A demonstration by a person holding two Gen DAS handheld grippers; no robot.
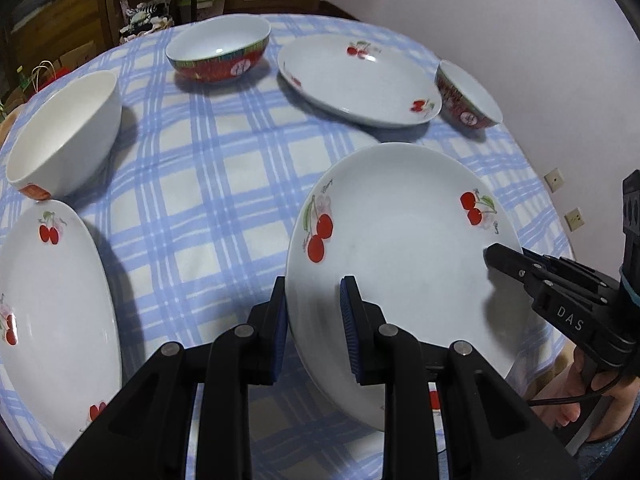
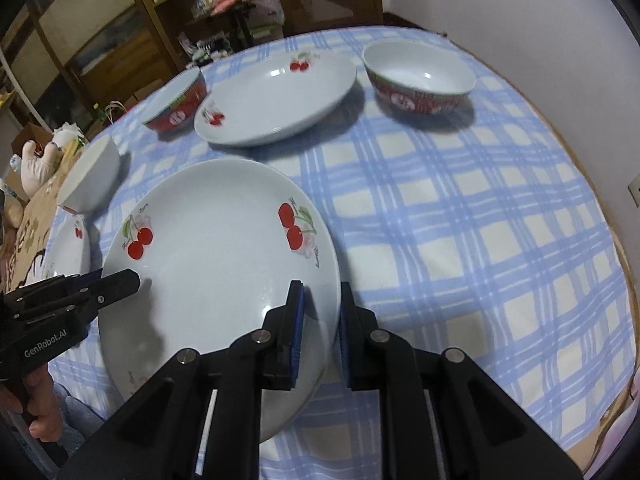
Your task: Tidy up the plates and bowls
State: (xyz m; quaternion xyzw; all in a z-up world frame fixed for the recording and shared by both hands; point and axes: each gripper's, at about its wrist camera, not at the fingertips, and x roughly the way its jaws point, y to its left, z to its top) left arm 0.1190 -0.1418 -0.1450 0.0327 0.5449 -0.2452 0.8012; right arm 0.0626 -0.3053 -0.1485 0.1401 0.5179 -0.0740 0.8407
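Both grippers are clamping the same white glazed cherry-print plate (image 1: 400, 248) by opposite rims. The left gripper (image 1: 313, 312) is pinching the plate's left edge, one blue pad under the rim, one on top. The right gripper (image 2: 320, 320) is doing the same on the right edge; its jaws look narrow, pads pressing the rim. The plate is riding tilted just above the blue-and-cream checked tabletop (image 1: 208, 184), casting a shadow on the cloth below it.

Still sitting on the tabletop: a second cherry-print plate (image 1: 356, 80) at the far side, a third cherry-print plate (image 1: 52, 312) at the near left edge, a plain white bowl (image 1: 60, 140), a wide red-banded bowl (image 1: 218, 50) and a smaller red-banded bowl (image 1: 468, 96) by the far plate.

Risks from here:
- Glazed rim is slick and each grip is shallow, so the plate could be slipping out if the two hands drift apart or twist out of step.
- Uneven lift is tilting the plate more, so it could slide toward the lower gripper.
- Stacking onto another plate off-centre could be chipping rims or nudging the nearby small bowl.
- The third plate appears to sit close to the tabletop edge; bumping it could be knocking it off.
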